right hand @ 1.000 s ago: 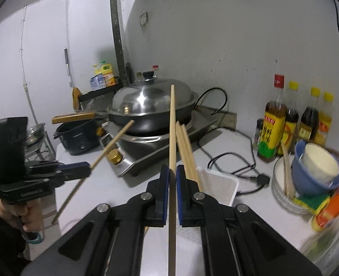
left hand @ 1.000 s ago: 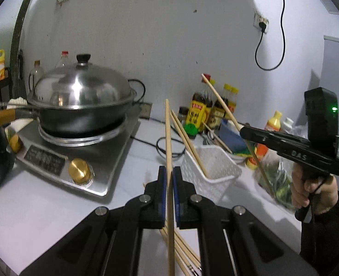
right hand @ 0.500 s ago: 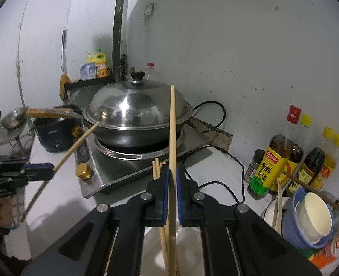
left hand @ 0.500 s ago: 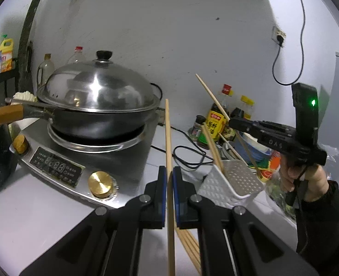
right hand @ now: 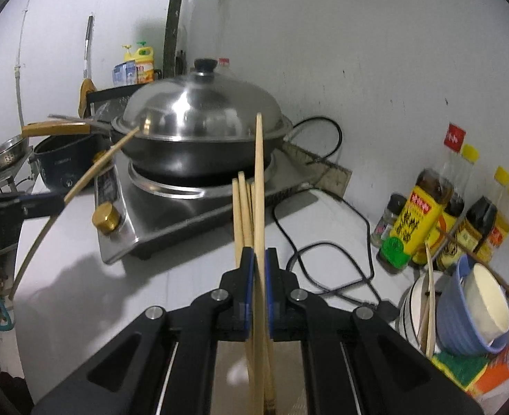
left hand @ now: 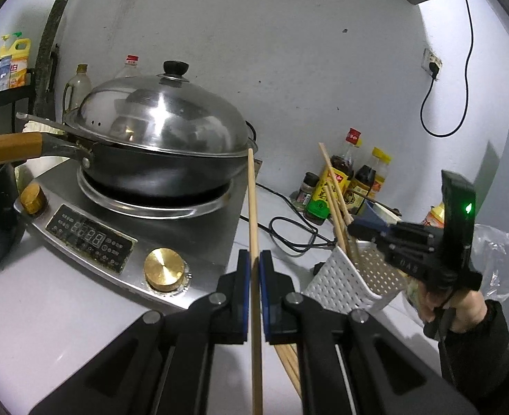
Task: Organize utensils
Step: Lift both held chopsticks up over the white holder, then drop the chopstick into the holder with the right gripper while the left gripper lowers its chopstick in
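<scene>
Both tongs pinching a chopstick each, right one closing on the basket.

Left tongs (left hand: 253, 276) clamped on a chopstick (left hand: 253, 214) above the table (left hand: 47, 311); right tongs (right hand: 260, 276) clamped on another chopstick (right hand: 259, 186), now lowered over the white basket (left hand: 354, 283) beside the chopsticks already standing there (right hand: 242, 214). Nearer than a second ago; release into the basket likely next.

A lidded wok (left hand: 157, 148) was set on an induction cooker (left hand: 126, 228) on the white surface (left hand: 47, 314). Sauce bottles (right hand: 423, 214) were grouped at three o'clock, stacked bowls (right hand: 472, 307) beside them.
</scene>
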The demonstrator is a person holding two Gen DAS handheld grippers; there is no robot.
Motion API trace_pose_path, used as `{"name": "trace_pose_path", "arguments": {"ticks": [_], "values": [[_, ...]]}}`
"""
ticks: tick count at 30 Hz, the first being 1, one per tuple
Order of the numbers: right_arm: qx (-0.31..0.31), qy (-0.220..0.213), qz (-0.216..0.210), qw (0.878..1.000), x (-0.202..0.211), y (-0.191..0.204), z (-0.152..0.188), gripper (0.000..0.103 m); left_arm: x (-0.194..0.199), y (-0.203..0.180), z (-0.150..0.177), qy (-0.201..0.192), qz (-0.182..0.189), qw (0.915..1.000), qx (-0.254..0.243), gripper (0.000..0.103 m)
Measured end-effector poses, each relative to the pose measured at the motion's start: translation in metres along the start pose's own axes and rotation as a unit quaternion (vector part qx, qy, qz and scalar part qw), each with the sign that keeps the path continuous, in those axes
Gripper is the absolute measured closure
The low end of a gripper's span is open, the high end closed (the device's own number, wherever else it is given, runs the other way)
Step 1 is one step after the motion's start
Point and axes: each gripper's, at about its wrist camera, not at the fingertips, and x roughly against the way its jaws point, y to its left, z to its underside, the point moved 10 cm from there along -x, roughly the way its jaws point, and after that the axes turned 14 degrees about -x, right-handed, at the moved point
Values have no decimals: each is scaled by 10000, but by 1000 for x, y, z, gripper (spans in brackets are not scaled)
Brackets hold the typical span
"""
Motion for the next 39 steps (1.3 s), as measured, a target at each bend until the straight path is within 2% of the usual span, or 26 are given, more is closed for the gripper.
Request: {"name": "trace_pose_path", "arguments": {"ticks": [7, 14, 18, 24, 31, 39], "values": [[-50, 42, -7, 10000, 13, -7, 18, 97, 1, -24, -5, -5, 82, 10000, -31, 98], [-346, -122, -96, 9993, 40, -27, 22, 97, -4, -53, -14, -45, 221, 9997, -39, 98], [-533, -220, -105, 9983, 56, -45, 27, 97, -17, -70, -17, 10, 280, 9996, -37, 98], [-461, -383, -99, 9982, 74, -56, 27, 97, -34, -97, -24, 29, 450, 9990, 17, 98], [-701, -482, -294, 9959, 85, -70, 27, 97, -66, -117, -47, -71, 646, 9969, 446, 98], [-911, -487, -422, 9938, 91, -85, 27, 97, -100, -128, -72, -387, 404, 9949, 840, 98]]}}
